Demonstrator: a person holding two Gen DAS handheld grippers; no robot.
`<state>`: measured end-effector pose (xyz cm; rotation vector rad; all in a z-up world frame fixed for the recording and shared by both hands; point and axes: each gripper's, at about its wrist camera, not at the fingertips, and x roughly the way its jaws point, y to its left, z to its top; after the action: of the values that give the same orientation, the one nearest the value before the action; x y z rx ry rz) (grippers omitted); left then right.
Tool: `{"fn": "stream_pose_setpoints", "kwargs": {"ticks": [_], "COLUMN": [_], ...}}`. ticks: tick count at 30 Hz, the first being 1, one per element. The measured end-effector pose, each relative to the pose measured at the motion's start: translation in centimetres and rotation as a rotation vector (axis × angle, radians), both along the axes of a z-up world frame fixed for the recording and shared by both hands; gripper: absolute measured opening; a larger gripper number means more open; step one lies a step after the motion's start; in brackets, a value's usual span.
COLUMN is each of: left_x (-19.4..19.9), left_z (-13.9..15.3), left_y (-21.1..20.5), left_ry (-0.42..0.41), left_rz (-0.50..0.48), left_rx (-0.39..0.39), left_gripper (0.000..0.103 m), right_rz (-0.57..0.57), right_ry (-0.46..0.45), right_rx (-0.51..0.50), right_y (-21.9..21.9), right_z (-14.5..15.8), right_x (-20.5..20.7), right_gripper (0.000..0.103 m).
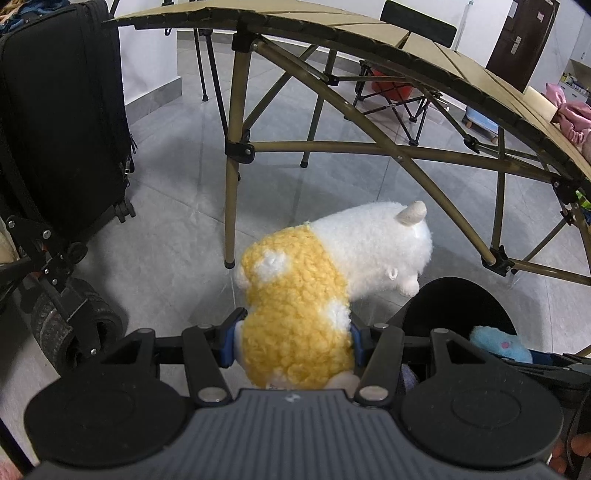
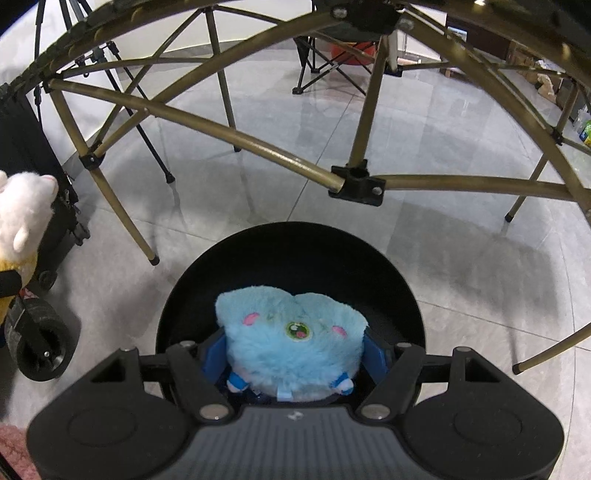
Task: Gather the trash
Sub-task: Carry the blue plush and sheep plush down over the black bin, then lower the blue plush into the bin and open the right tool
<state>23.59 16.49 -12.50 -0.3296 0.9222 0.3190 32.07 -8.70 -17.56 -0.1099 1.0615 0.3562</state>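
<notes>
Plush toys are what both grippers carry here, with a round black bin [image 2: 388, 273] on the grey tiled floor [image 2: 461, 258] below them. Farthest left in the left wrist view stands a black suitcase [image 1: 62, 122], and below it a small black wheel [image 1: 77, 332] of some cart. Next comes the tan folding table [image 1: 369, 33], its crossed metal legs reaching down to the tiles. In front of those legs the left gripper [image 1: 295, 341] pinches a yellow-and-white plush animal [image 1: 295, 314] — the blue pads press into its curly yellow body from both sides, and its white head with a small ear juts forward, clear of the floor. The toy hangs just left of the bin's rim. Further right, the right gripper [image 2: 293, 356] has its jaws closed on a fluffy blue plush [image 2: 291, 339] with pink marks and a green embroidered eye; the pads hug its flanks. This blue toy sits directly above the bin's dark opening — whether it touches the bin's inside I cannot tell. A folding camp chair [image 2: 332, 62] stands well behind the table.
</notes>
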Motion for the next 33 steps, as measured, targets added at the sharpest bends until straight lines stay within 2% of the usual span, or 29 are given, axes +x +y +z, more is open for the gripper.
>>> {"fn": "stream_pose_setpoints", "kwargs": {"ticks": [8, 10, 11, 33], "left_x": [0.0, 0.0, 0.0, 0.4], "left_z": [0.0, 0.0, 0.0, 0.4], "left_y": [-0.2, -0.2, -0.2, -1.7], "left_ry": [0.002, 0.003, 0.003, -0.005], "left_rz": [-0.004, -0.004, -0.004, -0.039], "left_rx": [-0.002, 0.001, 0.000, 0.008], "left_gripper": [0.055, 0.055, 0.055, 0.055], "right_rz": [0.015, 0.019, 0.018, -0.006], "right_ry": [0.016, 0.034, 0.039, 0.030], "right_rx": [0.012, 0.021, 0.027, 0.019], "right_y": [0.1, 0.1, 0.1, -1.6], "right_z": [-0.1, -0.2, -0.3, 0.1], "right_x": [0.0, 0.1, 0.0, -0.3], "right_gripper": [0.076, 0.092, 0.103, 0.103]}}
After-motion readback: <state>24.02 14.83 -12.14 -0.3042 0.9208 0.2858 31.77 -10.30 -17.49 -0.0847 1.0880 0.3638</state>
